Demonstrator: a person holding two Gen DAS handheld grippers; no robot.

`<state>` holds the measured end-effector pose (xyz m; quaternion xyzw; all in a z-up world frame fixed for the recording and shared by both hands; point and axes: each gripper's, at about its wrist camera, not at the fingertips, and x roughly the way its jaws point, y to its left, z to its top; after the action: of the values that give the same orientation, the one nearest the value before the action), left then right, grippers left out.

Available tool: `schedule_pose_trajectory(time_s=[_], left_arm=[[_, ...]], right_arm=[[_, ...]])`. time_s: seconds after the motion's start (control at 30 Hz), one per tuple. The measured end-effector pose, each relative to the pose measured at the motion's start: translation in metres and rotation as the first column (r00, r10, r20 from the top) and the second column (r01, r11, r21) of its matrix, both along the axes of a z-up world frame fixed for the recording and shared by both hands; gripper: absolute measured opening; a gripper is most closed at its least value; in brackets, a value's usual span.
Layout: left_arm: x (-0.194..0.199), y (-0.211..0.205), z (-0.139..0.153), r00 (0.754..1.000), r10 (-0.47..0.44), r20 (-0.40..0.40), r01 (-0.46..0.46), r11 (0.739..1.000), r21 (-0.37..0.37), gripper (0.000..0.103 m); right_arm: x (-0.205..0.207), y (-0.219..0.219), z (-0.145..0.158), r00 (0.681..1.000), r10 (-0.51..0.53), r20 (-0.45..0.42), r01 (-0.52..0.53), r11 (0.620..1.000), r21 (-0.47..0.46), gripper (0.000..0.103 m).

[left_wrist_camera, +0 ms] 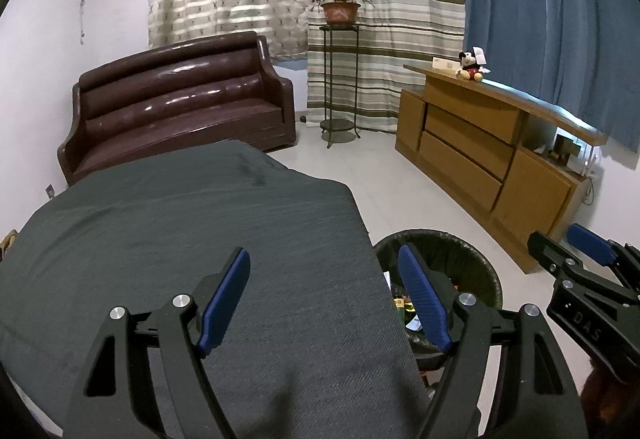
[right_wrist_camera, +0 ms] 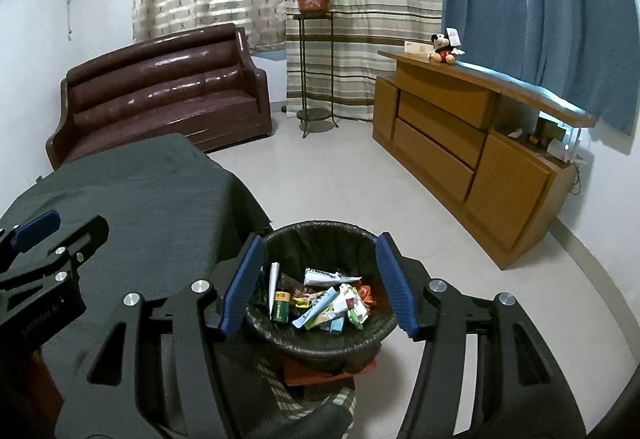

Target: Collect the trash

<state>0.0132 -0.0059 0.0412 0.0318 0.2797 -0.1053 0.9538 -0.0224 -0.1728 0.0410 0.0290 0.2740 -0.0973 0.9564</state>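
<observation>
Both tools empty, jaws apart: right tool (right_wrist_camera: 320,283) over the full bin (right_wrist_camera: 320,235), left tool (left_wrist_camera: 324,299) above the grey tabletop (left_wrist_camera: 180,207).

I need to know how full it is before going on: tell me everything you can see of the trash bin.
The trash bin is round, lined with a black plastic bag folded over its rim. It stands upright on the pale tiled floor beside the grey-covered table. Inside lie crumpled wrappers, paper scraps, small cartons and a green container, well below the rim. The right tool hangs open above it, touching nothing.
</observation>
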Motion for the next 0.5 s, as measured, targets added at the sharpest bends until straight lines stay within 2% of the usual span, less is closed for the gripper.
schedule_pose_trajectory(time_s=[0.5], left_arm=[[-0.0028, 0.0021, 0.0009, 1.0, -0.002, 0.004, 0.002, 1.0, -0.002, 0.074]], right_arm=[[-0.0024, 0.003, 0.0006, 1.0, 0.001, 0.005, -0.001, 1.0, -0.006, 0.057]])
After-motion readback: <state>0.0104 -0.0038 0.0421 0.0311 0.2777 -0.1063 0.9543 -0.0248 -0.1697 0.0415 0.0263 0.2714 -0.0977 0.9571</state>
